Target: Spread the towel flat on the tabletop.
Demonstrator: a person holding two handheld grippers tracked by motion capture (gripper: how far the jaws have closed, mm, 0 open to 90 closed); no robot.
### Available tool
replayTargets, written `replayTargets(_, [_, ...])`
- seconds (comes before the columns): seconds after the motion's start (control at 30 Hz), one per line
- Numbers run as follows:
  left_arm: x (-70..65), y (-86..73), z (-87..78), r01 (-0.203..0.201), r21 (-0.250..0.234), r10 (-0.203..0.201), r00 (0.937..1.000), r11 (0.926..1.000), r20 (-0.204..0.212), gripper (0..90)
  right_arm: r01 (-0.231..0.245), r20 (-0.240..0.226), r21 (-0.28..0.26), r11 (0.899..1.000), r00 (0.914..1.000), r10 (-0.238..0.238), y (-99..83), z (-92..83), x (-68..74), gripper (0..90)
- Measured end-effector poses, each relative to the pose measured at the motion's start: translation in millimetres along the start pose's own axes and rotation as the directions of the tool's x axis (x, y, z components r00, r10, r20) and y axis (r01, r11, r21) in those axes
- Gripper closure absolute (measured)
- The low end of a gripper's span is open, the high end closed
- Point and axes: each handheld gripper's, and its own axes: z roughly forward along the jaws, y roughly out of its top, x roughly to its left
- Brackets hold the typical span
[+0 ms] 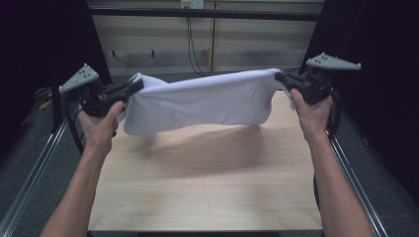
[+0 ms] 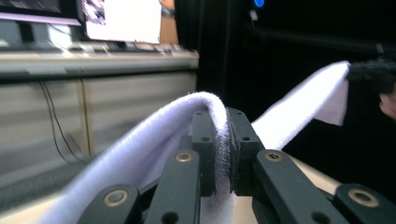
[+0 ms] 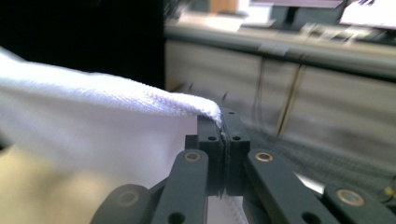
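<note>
**Two grippers hold a white towel stretched above the worktop**

Two hand-held grippers carry one white towel point(image 1: 197, 101) between them, clear of the pale wooden worktop point(image 1: 207, 187). Seen from the high view, the left gripper point(image 1: 136, 86) sits at about ten o'clock from the worktop's middle and the right gripper point(image 1: 281, 77) at about two o'clock, well apart, each with a grey three-cornered plate on top. The towel spans the gap between them, its upper edge running from one set of fingers to the other and rising slightly toward the right, while the rest of the cloth hangs below in soft folds. Its lower edge floats above the wood without touching, and a broad shadow lies on the worktop under it, toward six o'clock.

From the left gripper view, the left gripper's fingers point(image 2: 205, 140) are clenched on a thick fold of towel, which arches over their tips and falls away toward nine o'clock; the far end of the cloth reaches the other gripper at about two o'clock. From the right gripper view, the right gripper's fingers point(image 3: 210, 135) are pinched tight on a thin corner of the towel, whose hemmed edge runs off toward nine o'clock.

Both forearms enter from six o'clock in the high view, a hand wrapped around each gripper's body. Beyond the worktop, at twelve o'clock, stands a panelled wall point(image 1: 158, 34) with dark cables hanging down it.
</note>
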Motion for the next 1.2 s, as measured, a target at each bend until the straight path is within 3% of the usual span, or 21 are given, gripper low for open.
replayTargets(0.03, [0.0, 0.0, 0.0, 0.000, 0.000, 0.000, 1.0000, 1.0000, 0.000, 83.4, 0.000, 0.000, 0.000, 1.000, 1.0000, 0.000, 0.0, 0.0, 0.0, 88.9])
replayTargets(0.07, [-3.1, -30.7, -1.5, 0.001, 0.073, -0.001, 1.0000, 0.9973, -0.005, 83.4, 0.004, -0.034, 0.059, 0.998, 0.9994, -0.002, -36.7, -3.3, 4.5, 88.9])
replayTargets(0.1, [-6.2, -50.1, -3.4, 0.030, 0.108, -0.030, 0.9995, 0.9937, -0.001, 83.3, 0.004, -0.039, 0.088, 0.996, 0.9992, -0.001, -52.5, -4.3, 7.2, 88.9])
replayTargets(0.13, [-6.2, -50.1, -3.4, 0.030, 0.108, -0.030, 0.9995, 0.9937, -0.001, 83.2, 0.004, -0.039, 0.088, 0.996, 0.9992, -0.001, -52.5, -4.3, 7.2, 88.9])
replayTargets(0.17, [-13.6, -86.7, -10.4, 0.040, 0.160, -0.045, 0.9986, 0.9863, 0.027, 83.2, -0.010, -0.059, 0.163, 0.987, 0.9981, 0.020, -100.8, -9.9, 18.0, 88.9])
replayTargets(0.2, [-17.0, -103.6, -14.7, 0.058, 0.185, -0.067, 0.9970, 0.9810, 0.039, 83.2, -0.022, -0.066, 0.180, 0.983, 0.9972, 0.034, -115.3, -13.8, 22.1, 88.9])
replayTargets(0.3, [-28.0, -143.3, -25.6, 0.035, 0.315, -0.057, 0.9965, 0.9483, 0.061, 82.7, -0.018, -0.108, 0.239, 0.971, 0.9931, 0.045, -160.4, -34.2, 41.6, 88.9])
replayTargets(0.37, [-35.8, -164.2, -36.3, 0.049, 0.365, -0.087, 0.9923, 0.9297, 0.088, 82.2, -0.016, -0.131, 0.283, 0.959, 0.9899, 0.056, -181.0, -47.8, 50.6, 88.7])
replayTargets(0.43, [-42.2, -174.6, -41.9, 0.049, 0.405, -0.096, 0.9904, 0.9130, 0.099, 81.1, -0.021, -0.158, 0.317, 0.948, 0.9847, 0.075, -200.9, -60.7, 58.8, 88.6])
replayTargets(0.5, [-49.2, -179.1, -45.8, 0.031, 0.430, -0.091, 0.9886, 0.9022, 0.120, 77.2, -0.007, -0.169, 0.378, 0.926, 0.9827, 0.076, -220.0, -69.3, 67.4, 88.1])
replayTargets(0.6, [-51.4, -177.5, -49.6, 0.059, 0.410, -0.115, 0.9867, 0.9101, 0.114, 65.3, 0.011, -0.182, 0.433, 0.901, 0.9805, 0.075, -234.7, -81.9, 73.5, 72.8])
replayTargets(0.77, [-42.8, -159.9, -52.4, 0.070, 0.351, -0.112, 0.9885, 0.9337, 0.102, 57.6, -0.092, -0.179, 0.364, 0.927, 0.9695, 0.167, -229.1, -107.1, 62.0, 56.4])
replayTargets(0.83, [-36.2, -156.8, -43.3, 0.071, 0.353, -0.103, 0.9923, 0.9329, 0.070, 56.0, -0.100, -0.169, 0.353, 0.930, 0.9711, 0.169, -228.9, -108.5, 54.6, 55.4])
replayTargets(0.9, [-29.1, -158.9, -27.6, 0.064, 0.374, -0.096, 0.9932, 0.9252, 0.066, 57.4, -0.119, -0.137, 0.369, 0.922, 0.9740, 0.181, -231.6, -101.3, 49.1, 56.5])
replayTargets(0.93, [-24.7, -161.9, -18.1, 0.065, 0.396, -0.106, 0.9911, 0.9158, 0.081, 58.0, -0.118, -0.124, 0.380, 0.918, 0.9764, 0.177, -233.7, -96.6, 47.4, 56.6])
replayTargets(1.0, [-17.2, -169.8, -0.6, 0.047, 0.445, -0.076, 0.9960, 0.8945, 0.047, 60.8, -0.120, -0.100, 0.419, 0.900, 0.9790, 0.177, -241.8, -81.0, 45.1, 55.7])
replayTargets(1.03, [-12.2, -174.1, 6.1, 0.074, 0.459, -0.108, 0.9929, 0.8853, 0.048, 61.9, -0.116, -0.085, 0.447, 0.887, 0.9816, 0.171, -246.0, -72.5, 45.3, 55.7])
replayTargets(1.07, [-12.2, -174.1, 6.1, 0.074, 0.459, -0.108, 0.9929, 0.8853, 0.048, 62.8, -0.103, -0.086, 0.475, 0.874, 0.9829, 0.163, -249.4, -64.5, 46.3, 55.9])
replayTargets(1.1, [-10.1, -181.6, 17.2, 0.026, 0.513, -0.053, 0.9979, 0.8582, 0.038, 64.1, -0.092, -0.093, 0.498, 0.862, 0.9830, 0.159, -251.5, -57.6, 48.3, 56.2])
replayTargets(1.13, [-10.5, -187.0, 22.3, -0.017, 0.544, -0.007, 0.9991, 0.8386, 0.043, 65.2, -0.079, -0.098, 0.510, 0.857, 0.9839, 0.149, -252.8, -51.9, 51.0, 56.3])
replayTargets(1.2, [-6.5, -201.8, 30.2, -0.010, 0.608, -0.024, 0.9986, 0.7938, 0.048, 67.3, -0.053, -0.102, 0.537, 0.842, 0.9865, 0.128, -254.6, -40.1, 57.4, 56.3])
